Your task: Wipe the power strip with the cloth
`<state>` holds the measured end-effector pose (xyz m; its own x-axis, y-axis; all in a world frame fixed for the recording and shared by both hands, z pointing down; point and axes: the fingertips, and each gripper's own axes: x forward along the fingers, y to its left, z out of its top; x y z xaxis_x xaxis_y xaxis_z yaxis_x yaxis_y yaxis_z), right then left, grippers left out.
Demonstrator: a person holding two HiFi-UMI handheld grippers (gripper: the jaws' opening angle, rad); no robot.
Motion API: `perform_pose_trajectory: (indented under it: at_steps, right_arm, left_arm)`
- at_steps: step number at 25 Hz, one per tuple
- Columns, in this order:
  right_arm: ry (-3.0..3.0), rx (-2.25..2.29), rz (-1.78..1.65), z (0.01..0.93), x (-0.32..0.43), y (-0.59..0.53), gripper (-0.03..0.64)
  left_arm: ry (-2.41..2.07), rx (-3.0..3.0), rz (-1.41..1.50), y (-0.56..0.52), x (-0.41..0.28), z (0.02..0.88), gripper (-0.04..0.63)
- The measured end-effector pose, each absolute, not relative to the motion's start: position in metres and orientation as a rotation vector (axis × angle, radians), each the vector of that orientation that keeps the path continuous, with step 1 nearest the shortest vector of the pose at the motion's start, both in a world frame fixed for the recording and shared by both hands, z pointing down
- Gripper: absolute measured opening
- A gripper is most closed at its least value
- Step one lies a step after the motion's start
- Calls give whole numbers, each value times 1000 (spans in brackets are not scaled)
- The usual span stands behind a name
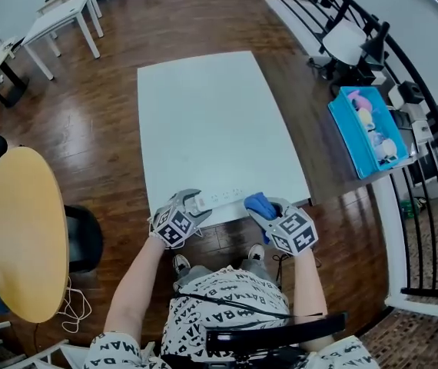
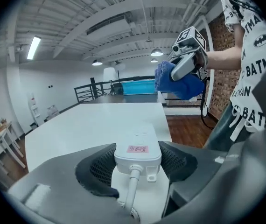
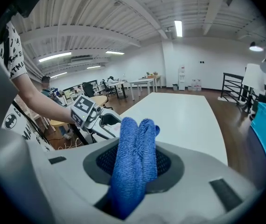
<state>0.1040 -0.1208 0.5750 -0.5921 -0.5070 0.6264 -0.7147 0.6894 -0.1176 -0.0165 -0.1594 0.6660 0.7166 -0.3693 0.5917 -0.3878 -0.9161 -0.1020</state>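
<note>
Grip on power strip (image 1: 223,198) and cloth (image 3: 134,148) at worktop (image 1: 204,114) near edge.
Left tongs (image 2: 137,164) clamp the strip's cord end, which lies along that edge; right tongs (image 1: 265,212) pinch the folded blue cloth just beside its other end.

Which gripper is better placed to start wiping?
Right. The right gripper is shut on the blue cloth, close to the power strip's free end. The left gripper is clamped on the strip's cord end, so it can only steady it.
</note>
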Motion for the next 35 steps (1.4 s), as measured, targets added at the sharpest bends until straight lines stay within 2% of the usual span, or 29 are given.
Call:
perform_pose_trajectory:
  at_steps: [14, 18, 20, 24, 25, 26, 29, 32, 35]
  right_arm:
    - [-2188, 1142, 594, 596, 118, -146, 133]
    - [-2190, 1179, 607, 594, 121, -150, 133]
    - [-2199, 1187, 603, 591, 121, -151, 133]
    - [-2224, 1221, 590, 585, 120, -153, 132]
    - [-2221, 1226, 586, 585, 121, -154, 132]
    - [-2217, 1227, 583, 585, 121, -154, 132]
    - [-2220, 1227, 584, 586, 119, -154, 132]
    - [-2228, 1222, 582, 586, 114, -150, 132]
    - [-2241, 1218, 569, 583, 109, -148, 132]
  left_arm:
    - [-606, 2713, 1201, -165, -31, 727, 289]
    - [-681, 2664, 1202, -170, -36, 733, 315]
    - [-719, 2649, 1173, -172, -39, 729, 348]
    - [-853, 2677, 926, -174, -42, 687, 338]
    - [-919, 2678, 845, -175, -44, 670, 319]
    - [-996, 2671, 766, -177, -48, 653, 272]
    - [-1195, 2590, 577, -177, -63, 615, 54]
    - [-1254, 2491, 430, -169, -67, 595, 3]
    - [-1282, 2433, 375, -160, -68, 587, 2]
